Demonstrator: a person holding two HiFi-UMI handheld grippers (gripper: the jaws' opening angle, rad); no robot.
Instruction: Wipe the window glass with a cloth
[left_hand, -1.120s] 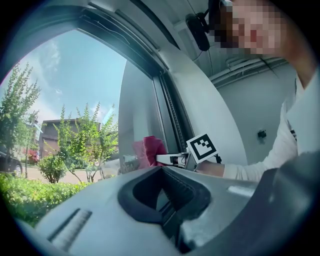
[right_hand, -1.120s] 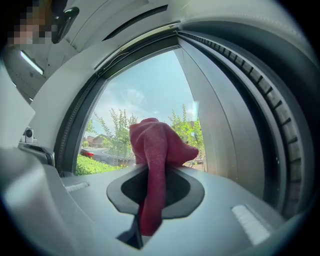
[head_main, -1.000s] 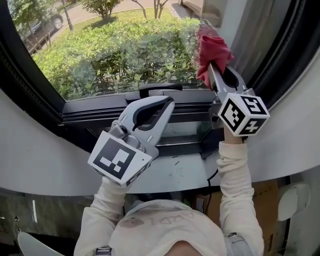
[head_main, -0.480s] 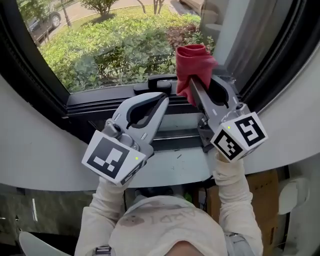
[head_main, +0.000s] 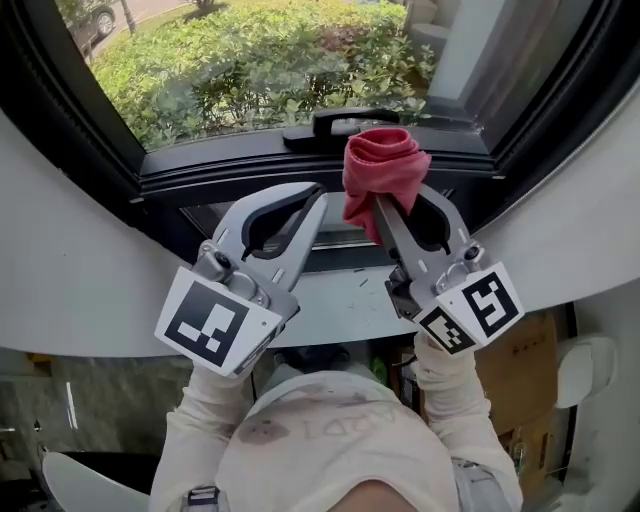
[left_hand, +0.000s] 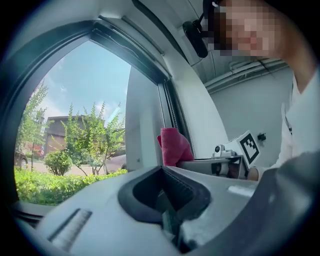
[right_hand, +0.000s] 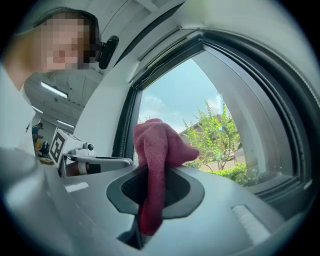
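Our right gripper has its jaws closed on the red cloth, pinching it near the tips. Its own view shows the fabric caught in the seam between them, with a bunched head standing above the jaw ends and a narrower tail hanging down through the opening behind. We judge the grip is set this way so that the soft wad, not the hard jaws, is what meets the pane. Our left gripper sits just beside it, at centre left of the head view, its jaws together on nothing. It looks to be simply parked alongside, out of the wiping hand's way, since the job needs only one.

The cloth's long axis runs along the right gripper's jaws. The wad is the front end, pointing toward the top of the head view at the window, and the tail runs back toward us. In that view the cloth lies at upper centre, over the dark lower frame and just below the black window handle. The glass and the green hedge outside fill the top. The cloth appears short of the pane rather than pressed on it, though we cannot tell contact for certain. Below both grippers runs the pale sill.
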